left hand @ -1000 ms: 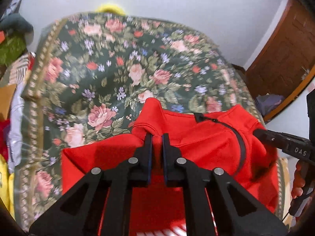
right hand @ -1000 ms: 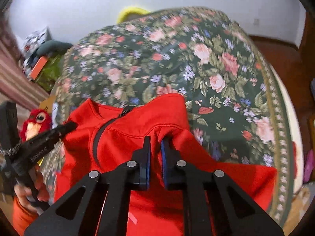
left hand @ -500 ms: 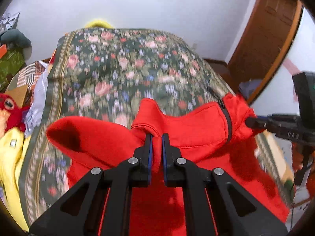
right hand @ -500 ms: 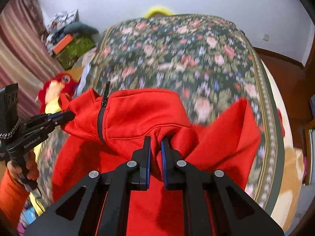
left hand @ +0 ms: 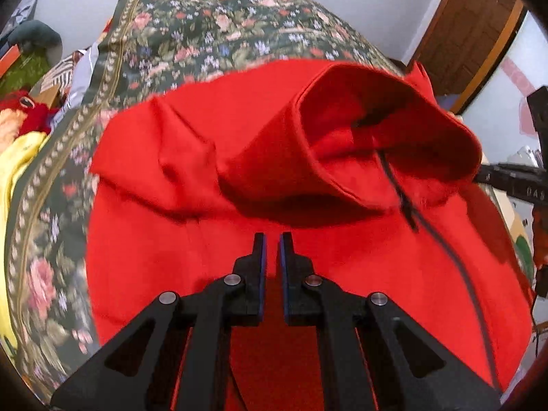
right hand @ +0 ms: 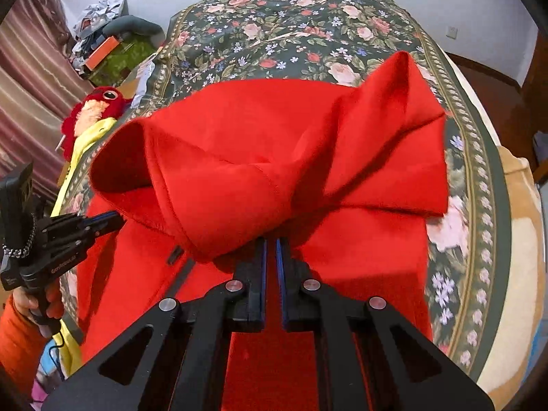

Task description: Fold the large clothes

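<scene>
A large red zip-up fleece jacket [left hand: 239, 157] lies on a bed with a dark floral cover [left hand: 212, 27]. Its upper part with the collar [left hand: 387, 130] and black zipper [left hand: 404, 202] is thrown over the lower part, still airborne and blurred. My left gripper [left hand: 271, 243] is nearly shut with a thin gap, and the fold hangs just beyond its tips. My right gripper [right hand: 270, 245] stands the same way under a hanging fold of the jacket [right hand: 274, 157]. Whether either still pinches cloth is unclear. The left gripper also shows in the right wrist view [right hand: 102, 221].
The bed's patterned border [right hand: 479, 157] runs along the right edge. A red plush toy [right hand: 97, 104] and yellow cloth [left hand: 17, 157] lie left of the bed, with a cluttered pile [right hand: 102, 44] behind. A wooden door [left hand: 472, 27] stands at the right.
Both grippers swung the jacket's collar end up and forward over the body. The cloth has slipped from deep between the jaws to their tips, and the jaws have parted slightly.
</scene>
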A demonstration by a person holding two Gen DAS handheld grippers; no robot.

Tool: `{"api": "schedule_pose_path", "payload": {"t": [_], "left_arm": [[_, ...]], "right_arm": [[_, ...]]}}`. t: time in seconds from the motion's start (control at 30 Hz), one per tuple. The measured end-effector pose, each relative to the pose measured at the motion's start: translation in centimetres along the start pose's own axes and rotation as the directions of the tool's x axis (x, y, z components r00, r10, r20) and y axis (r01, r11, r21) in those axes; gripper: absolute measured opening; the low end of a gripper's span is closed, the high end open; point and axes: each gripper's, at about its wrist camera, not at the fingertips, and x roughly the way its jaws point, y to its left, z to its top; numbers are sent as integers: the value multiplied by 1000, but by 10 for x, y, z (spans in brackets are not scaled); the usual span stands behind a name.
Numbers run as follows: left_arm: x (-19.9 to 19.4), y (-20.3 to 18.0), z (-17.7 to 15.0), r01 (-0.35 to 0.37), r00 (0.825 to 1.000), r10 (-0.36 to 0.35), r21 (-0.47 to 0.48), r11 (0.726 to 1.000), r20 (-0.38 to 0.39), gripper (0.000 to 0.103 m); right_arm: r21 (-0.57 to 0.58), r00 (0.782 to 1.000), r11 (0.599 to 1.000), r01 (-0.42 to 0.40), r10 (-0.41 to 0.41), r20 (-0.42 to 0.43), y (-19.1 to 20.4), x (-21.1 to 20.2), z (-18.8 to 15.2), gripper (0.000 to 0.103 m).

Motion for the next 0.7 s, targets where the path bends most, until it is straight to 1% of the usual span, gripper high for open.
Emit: {"api": "schedule_pose_path", "payload": {"t": [0.13, 0.2, 0.3, 0.4, 0.53, 0.57, 0.63, 0.7], "left_arm": [[-14, -3, -14, -46, 999, 46, 43, 998, 6, 6], [-25, 0, -15, -48, 999, 48, 43, 998, 15, 6], [-42, 9, -8, -45, 998, 44, 21, 999, 40, 9], [-63, 18, 9, -24, 996, 25, -13, 1000, 82, 9], [-78, 23, 39, -29, 989, 33, -27, 999, 144, 10], [-78, 23, 49, -40, 986, 44, -28, 999, 158, 12], [-74, 21, 65, -43, 985, 48, -33, 999, 169, 14], [-64, 20, 78, -20, 986, 27, -43, 999, 167, 25]], "right_arm": [[-30, 999, 999, 21, -19, 42, 4, -18, -4, 5], [-27, 998, 1000, 15, -14, 64, 4, -27, -1, 5], [-21, 993, 1000, 16, -13, 116, 6, -44, 7, 5], [-26, 986, 1000, 4, 1, 168, 12, -57, 19, 5], [-49, 975, 999, -12, 23, 221, 25, -61, 40, 8], [-51, 974, 999, -16, 28, 226, 29, -59, 43, 8], [-49, 973, 998, -33, 43, 226, 35, -50, 53, 11], [-50, 976, 997, -53, 63, 208, 39, -37, 60, 13]]}}
